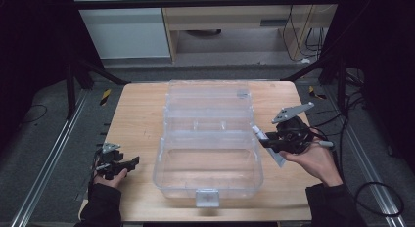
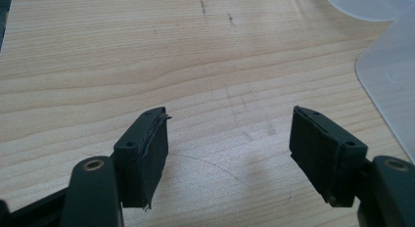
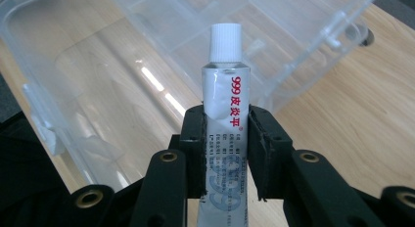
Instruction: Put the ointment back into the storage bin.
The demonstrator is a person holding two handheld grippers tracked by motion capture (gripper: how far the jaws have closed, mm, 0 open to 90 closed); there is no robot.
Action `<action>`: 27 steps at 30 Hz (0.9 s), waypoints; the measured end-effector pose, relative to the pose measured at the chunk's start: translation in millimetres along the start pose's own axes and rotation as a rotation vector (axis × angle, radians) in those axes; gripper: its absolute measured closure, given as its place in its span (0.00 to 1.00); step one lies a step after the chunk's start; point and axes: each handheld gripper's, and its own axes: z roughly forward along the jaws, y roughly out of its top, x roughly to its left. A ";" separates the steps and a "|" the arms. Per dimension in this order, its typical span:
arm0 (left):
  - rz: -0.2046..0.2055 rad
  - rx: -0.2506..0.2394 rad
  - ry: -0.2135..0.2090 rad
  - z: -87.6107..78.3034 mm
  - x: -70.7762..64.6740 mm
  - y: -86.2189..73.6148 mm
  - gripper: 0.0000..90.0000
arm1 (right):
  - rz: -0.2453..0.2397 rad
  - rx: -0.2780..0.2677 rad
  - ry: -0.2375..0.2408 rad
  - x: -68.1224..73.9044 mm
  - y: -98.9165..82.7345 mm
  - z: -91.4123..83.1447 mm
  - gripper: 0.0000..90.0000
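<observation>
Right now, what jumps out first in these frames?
The big clear plastic box, lid open, sits mid-table. Next, the right tool is clamped on a silver ointment tube with a white cap and red print, held at the box's right rim. The left tool is open over bare wooden table, left of the box.

A: Which lettering is legible?

B: One item only: the white tube (image 3: 226, 124) clamped between the jaws of the right gripper (image 3: 226, 148) carries "999" followed by three Chinese characters, 皮炎平, printed in red and running lengthwise toward the ribbed cap (right gripper view).

A: Anything further?

B: Smaller dark print beside it, and large pale numerals lower down, are too blurred to read.
</observation>
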 end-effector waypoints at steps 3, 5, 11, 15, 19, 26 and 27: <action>-0.001 -0.001 0.000 -0.2 0.1 0.1 0.34 | -0.039 0.009 0.014 4.5 10.7 2.9 0.78; -0.002 -0.001 0.000 0.0 0.3 0.0 0.34 | -0.064 0.017 0.030 7.8 17.5 5.6 0.78; -0.003 -0.002 0.000 0.0 0.5 0.0 0.34 | -0.152 0.052 0.081 19.3 33.4 21.3 0.78; -0.004 0.000 -0.001 -0.1 0.9 0.1 0.34 | -0.199 0.071 0.128 27.6 41.2 32.4 0.78; -0.004 0.000 -0.001 0.0 1.1 0.0 0.34 | -0.244 0.097 0.163 35.0 46.5 43.6 0.78; -0.003 0.000 -0.001 -0.3 1.2 0.0 0.34 | -0.320 0.169 0.201 46.3 45.0 66.7 0.78; -0.004 0.000 -0.001 -0.3 1.1 0.0 0.34 | -0.332 0.177 0.202 48.0 43.8 70.1 0.78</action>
